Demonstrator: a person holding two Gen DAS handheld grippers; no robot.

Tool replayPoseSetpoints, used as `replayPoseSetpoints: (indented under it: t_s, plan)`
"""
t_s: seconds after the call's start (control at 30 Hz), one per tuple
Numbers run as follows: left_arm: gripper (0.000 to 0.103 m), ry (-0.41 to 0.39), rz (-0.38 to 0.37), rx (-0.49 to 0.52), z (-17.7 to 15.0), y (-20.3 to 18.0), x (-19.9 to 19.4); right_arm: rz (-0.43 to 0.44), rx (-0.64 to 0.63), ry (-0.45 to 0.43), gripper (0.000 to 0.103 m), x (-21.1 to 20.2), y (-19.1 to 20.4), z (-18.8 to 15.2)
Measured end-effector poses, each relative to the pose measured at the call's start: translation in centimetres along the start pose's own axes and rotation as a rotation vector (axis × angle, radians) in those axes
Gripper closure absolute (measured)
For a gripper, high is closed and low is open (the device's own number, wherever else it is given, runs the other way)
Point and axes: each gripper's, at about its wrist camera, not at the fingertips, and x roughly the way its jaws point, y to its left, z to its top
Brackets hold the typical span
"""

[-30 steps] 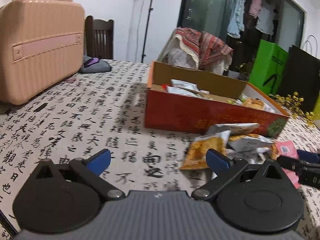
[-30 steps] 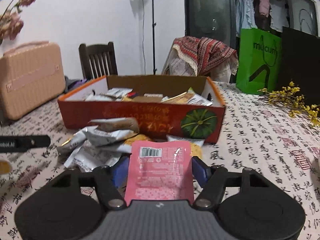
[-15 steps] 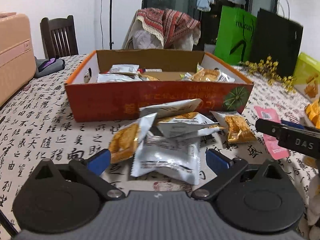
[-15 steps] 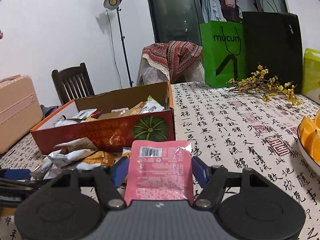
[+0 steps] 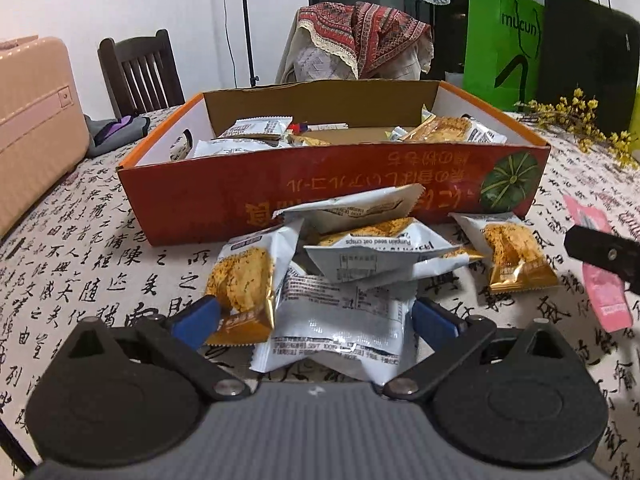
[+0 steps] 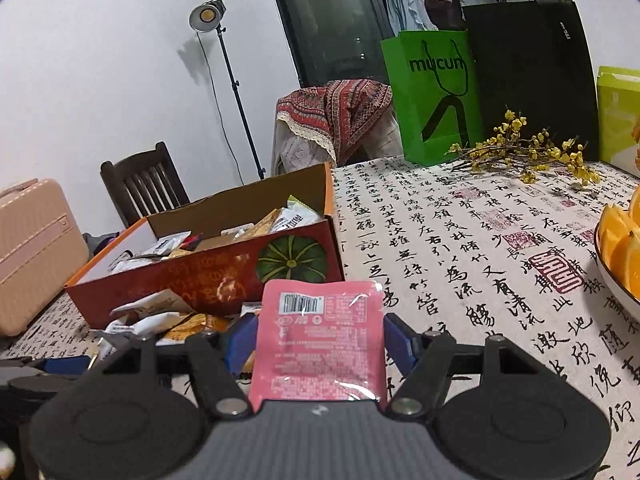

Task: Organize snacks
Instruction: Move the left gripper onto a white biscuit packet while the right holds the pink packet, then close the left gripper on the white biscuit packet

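Left wrist view: the left gripper (image 5: 316, 316) stands spread wide over a heap of white-and-gold oat crisp packets (image 5: 360, 264) on the calligraphy tablecloth (image 5: 80, 264), pads clear of them, just before the red pumpkin box (image 5: 280, 188). At right, the right gripper (image 6: 318, 338) clamps a pink snack pouch (image 6: 320, 336) by its side edges.

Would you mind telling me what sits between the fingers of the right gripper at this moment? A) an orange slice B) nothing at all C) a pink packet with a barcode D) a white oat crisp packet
C: in the right wrist view the pink packet with a barcode stands between the blue pads of the right gripper, which press on its two edges, in front of the orange box.
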Motion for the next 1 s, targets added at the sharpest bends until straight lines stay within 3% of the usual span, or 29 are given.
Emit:
replayPoseSetpoints:
  t_s: [0.5, 0.77, 1.0]
  plan:
    - [0.001, 0.019, -0.021, -0.042, -0.1, 0.7, 0.4, 0.017, 0.001, 0.001, 0.035, 0.1, 0.1, -0.1]
    - [0.020, -0.016, -0.001, -0.033, -0.4, 0.5, -0.3, 0.010, 0.001, 0.011, 0.035, 0.5, 0.0, -0.1]
    - [0.046, -0.058, -0.011, -0.043, -0.8, 1.1, -1.8, 0.012, -0.002, 0.009, 0.035, 0.5, 0.1, -0.1]
